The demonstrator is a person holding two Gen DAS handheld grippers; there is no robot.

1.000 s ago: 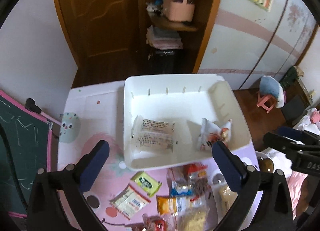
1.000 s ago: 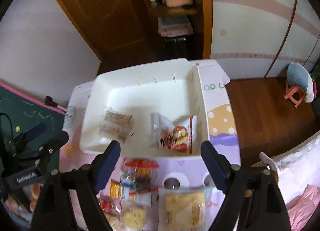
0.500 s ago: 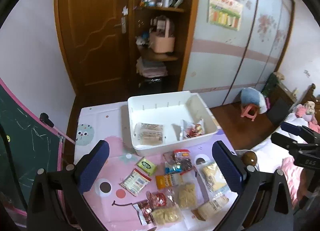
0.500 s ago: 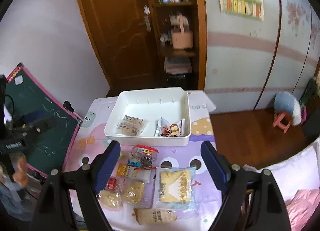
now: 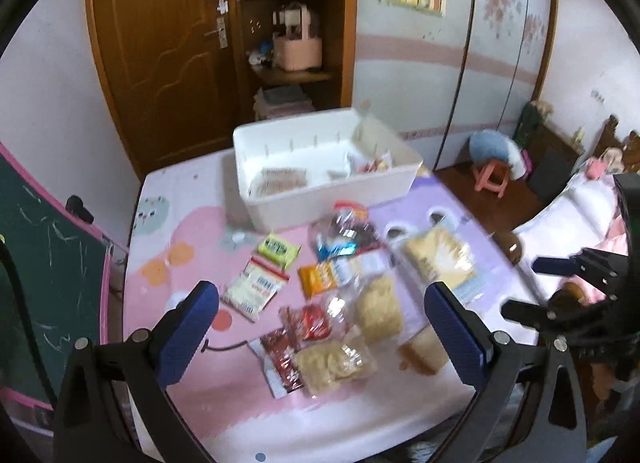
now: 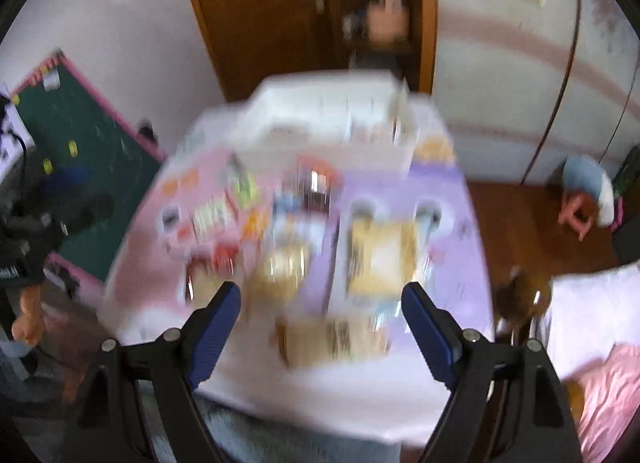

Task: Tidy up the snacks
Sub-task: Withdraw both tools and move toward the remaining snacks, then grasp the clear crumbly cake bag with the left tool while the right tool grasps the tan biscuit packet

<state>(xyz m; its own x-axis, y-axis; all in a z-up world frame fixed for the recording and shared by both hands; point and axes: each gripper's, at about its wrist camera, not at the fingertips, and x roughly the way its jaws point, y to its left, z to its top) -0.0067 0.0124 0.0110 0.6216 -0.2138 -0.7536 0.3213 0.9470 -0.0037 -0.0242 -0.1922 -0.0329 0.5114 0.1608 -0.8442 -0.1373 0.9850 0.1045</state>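
Table [image 5: 192, 391] with pink-and-purple cartoon cover carries everything; its near edge is just below both grippers. White bin [image 5: 336, 199] sits at the far side, two packets already lying inside it, one pale, one red-and-white. Loose snacks spread between bin and near edge: large yellow cracker pack [image 5: 440, 259] on the purple side, pale noodle bag [image 5: 378, 307], a second crinkly bag [image 5: 334, 361] nearest the edge, orange packet [image 5: 318, 279], green packet [image 5: 278, 251], white-and-red sachet [image 5: 254, 291]. Left gripper [image 5: 320, 339] jaws spread wide, nothing between them. Right gripper [image 6: 320, 327] likewise spread and empty; its view is heavily smeared. Biggest risk, as I judge it: reaching while the view is this blurred, a finger could shove the bin or sweep packets off the near edge. Next: the bags overlap, so a pinch may catch two at once or only a slippery film corner, and the load drops short of the bin. Smallest: noodles and crackers crush if pinched hard.
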